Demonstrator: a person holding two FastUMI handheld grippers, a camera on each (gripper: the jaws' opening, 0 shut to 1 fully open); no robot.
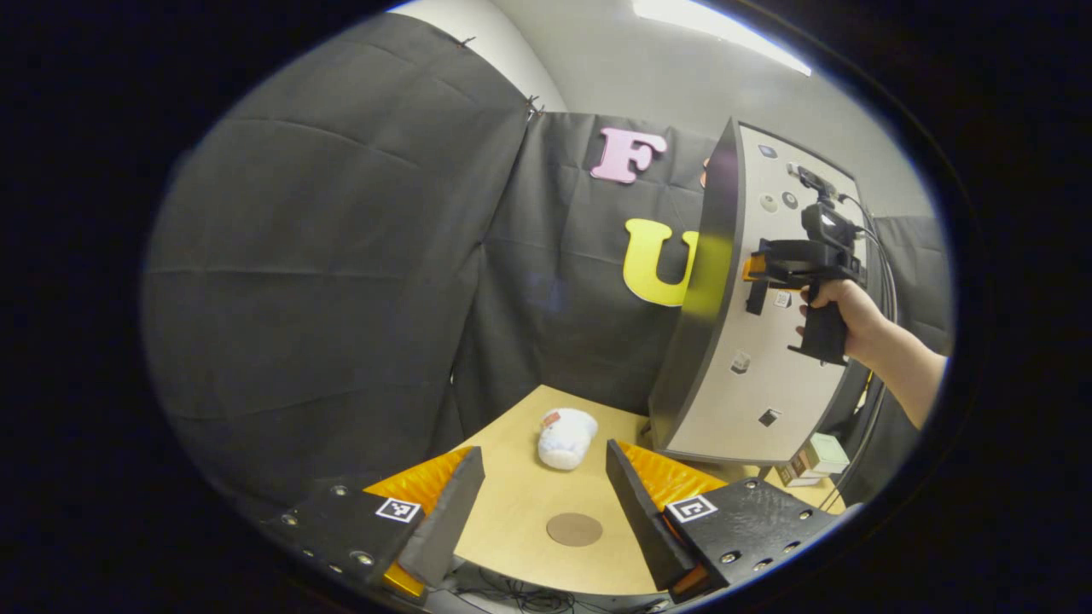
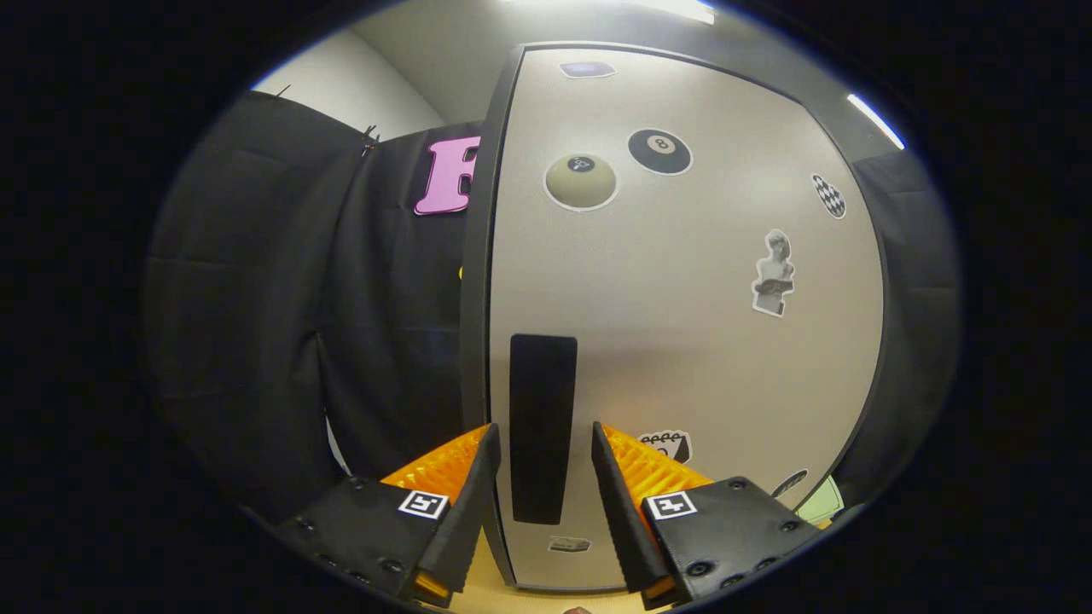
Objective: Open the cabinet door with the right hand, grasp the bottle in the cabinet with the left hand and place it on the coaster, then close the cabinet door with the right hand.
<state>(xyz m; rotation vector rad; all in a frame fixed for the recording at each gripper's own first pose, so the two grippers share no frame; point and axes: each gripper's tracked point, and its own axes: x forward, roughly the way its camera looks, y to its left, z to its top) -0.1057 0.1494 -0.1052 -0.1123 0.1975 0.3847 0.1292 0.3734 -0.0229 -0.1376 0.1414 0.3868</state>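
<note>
A grey cabinet (image 1: 734,375) stands at the back right of the wooden table (image 1: 512,503); its pale door (image 2: 682,298), dotted with stickers, looks shut. A black vertical handle (image 2: 542,426) sits near the door's left edge. My right gripper (image 2: 542,477) is open, one finger on each side of the handle with small gaps. In the left gripper view a hand (image 1: 853,315) holds that right gripper (image 1: 755,277) against the door. My left gripper (image 1: 542,503) hovers open over the table, above a round brown coaster (image 1: 574,529). The bottle is hidden.
A white soft-looking bundle (image 1: 566,437) with a red mark lies on the table beyond the coaster. Small boxes (image 1: 810,460) sit at the cabinet's right foot. The table's near edge (image 1: 546,584) runs just below the left fingers.
</note>
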